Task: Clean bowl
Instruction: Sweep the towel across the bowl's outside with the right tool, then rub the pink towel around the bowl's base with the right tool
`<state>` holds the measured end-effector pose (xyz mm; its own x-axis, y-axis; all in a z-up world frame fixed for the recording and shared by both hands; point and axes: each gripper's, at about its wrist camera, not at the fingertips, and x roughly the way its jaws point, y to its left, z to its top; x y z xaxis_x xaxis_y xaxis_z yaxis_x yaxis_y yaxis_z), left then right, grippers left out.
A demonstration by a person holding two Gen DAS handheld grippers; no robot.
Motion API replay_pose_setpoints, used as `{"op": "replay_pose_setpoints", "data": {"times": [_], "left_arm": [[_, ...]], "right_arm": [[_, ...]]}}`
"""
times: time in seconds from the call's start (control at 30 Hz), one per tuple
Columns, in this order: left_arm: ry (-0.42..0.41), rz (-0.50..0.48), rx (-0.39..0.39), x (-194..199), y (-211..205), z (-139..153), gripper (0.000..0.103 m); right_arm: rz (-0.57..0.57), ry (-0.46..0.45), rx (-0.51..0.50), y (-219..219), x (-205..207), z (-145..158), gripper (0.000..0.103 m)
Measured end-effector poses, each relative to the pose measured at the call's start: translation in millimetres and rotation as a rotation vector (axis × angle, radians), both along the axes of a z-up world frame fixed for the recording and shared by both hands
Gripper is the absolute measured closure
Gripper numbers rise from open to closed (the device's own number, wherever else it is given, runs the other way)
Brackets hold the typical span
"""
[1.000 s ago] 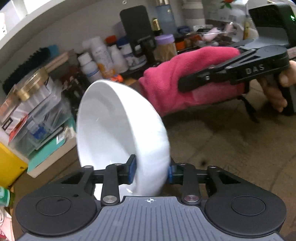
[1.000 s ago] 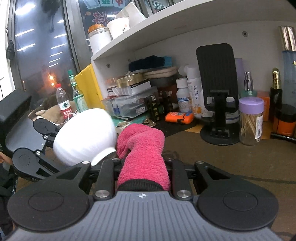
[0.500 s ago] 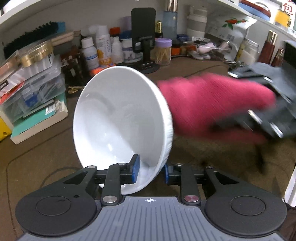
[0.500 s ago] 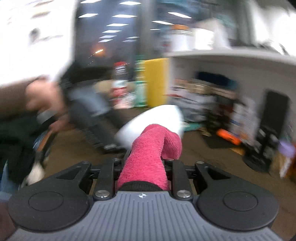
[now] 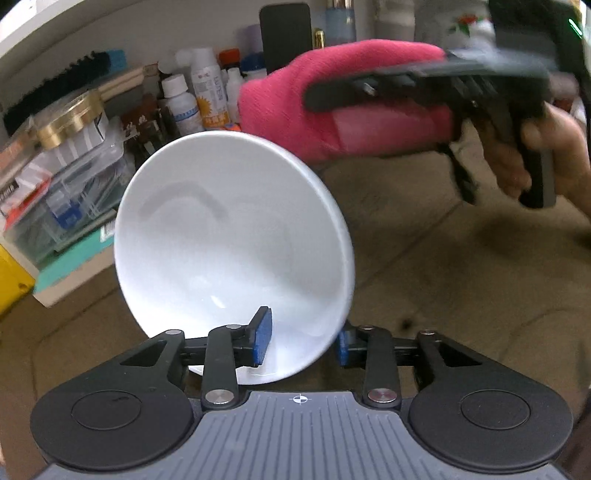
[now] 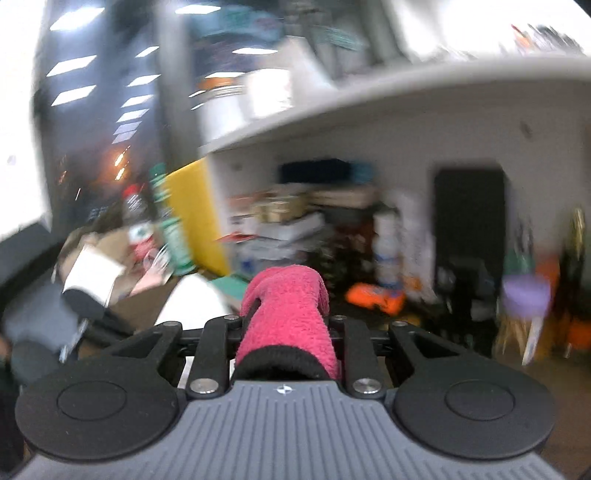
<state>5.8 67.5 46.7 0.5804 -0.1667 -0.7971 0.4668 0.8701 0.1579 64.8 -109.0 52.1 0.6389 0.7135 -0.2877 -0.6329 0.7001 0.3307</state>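
the left tool (image 5: 303, 341) has its jaws opening. the white bowl (image 5: 232, 251) stands tilted on its edge between them, its near rim passing through the gap; the blue pad of the left finger (image 5: 261, 341) sits inside the bowl, clear of the wall, and the right pad sits outside, just beside the rim. whether that outer pad touches the bowl cannot be told. the bowl's inside faces the camera and looks plain white, with a faint curved shadow across it. its lower edge is low over the brown table (image 5: 424, 277).

the right tool (image 5: 332, 96) is up and to the right of the bowl, apart from it, held in a person's hand (image 5: 532, 155). its jaws are narrow, clamped on a pink cloth (image 5: 280, 103) that sticks out beyond the fingertips. in the right wrist view the same cloth (image 6: 286, 317) runs up between the two fingers, and a white blurred shape at lower left appears to be the bowl (image 6: 194, 304).

behind the bowl, along the wall, stand white bottles (image 5: 205, 88), a clear plastic box (image 5: 62, 184) and a dark phone stand (image 5: 285, 33). the right wrist view is heavily blurred.
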Motion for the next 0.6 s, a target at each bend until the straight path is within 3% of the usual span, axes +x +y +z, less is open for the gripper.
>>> {"op": "replay_pose_setpoints", "data": {"times": [0.07,0.1,0.23,0.43,0.6], "left_arm": [[-0.040,0.015,0.043,2,-5,-3,0.006],[-0.066,0.016,0.069,2,-9,-6,0.004],[-0.123,0.029,0.133,8,-24,-9,0.001],[-0.128,0.000,0.243,9,-42,-6,0.000],[-0.108,-0.016,0.241,2,-37,-5,0.001]], "right_arm": [[-0.006,0.062,0.009,-6,9,-16,0.079],[-0.002,0.085,0.010,-7,12,-21,0.079],[0.043,0.090,0.035,-10,14,-22,0.079],[0.254,0.045,0.044,11,-4,-15,0.079],[0.406,0.026,0.064,26,-24,-4,0.079]]}}
